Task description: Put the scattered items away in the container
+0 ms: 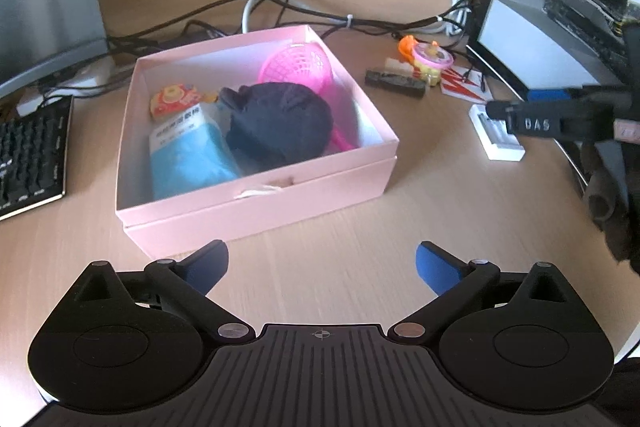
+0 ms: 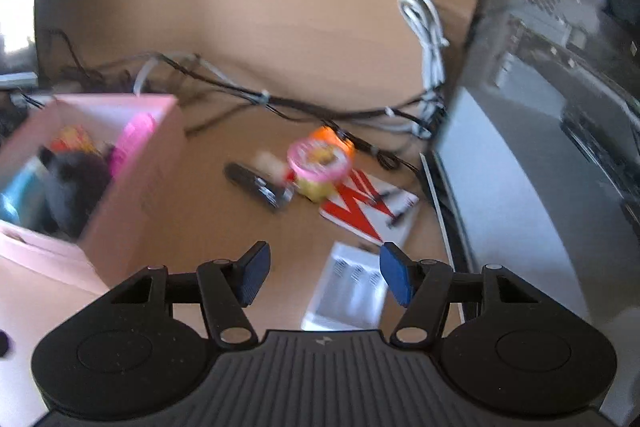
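Two tongs show, both empty. We see the left tongs (image 1: 322, 263) spread wide over bare bench (image 1: 320, 227), just in front of the pink box (image 1: 256, 203). Inside the box lie a dark plush toy (image 1: 280, 123), a blue packet (image 1: 188, 151), a pink basket (image 1: 296, 65) and a small orange-and-yellow packet (image 1: 172, 99). The right tongs (image 2: 322, 277) stand partly open, gripping nothing, with a white battery case (image 2: 344, 291) lying on the bench right under them. Beyond it we find a red-and-white card (image 2: 368, 203), a pink-lidded toy cup (image 2: 320, 163) and a dark bar (image 2: 256, 187), all outside the box, which sits to the left.
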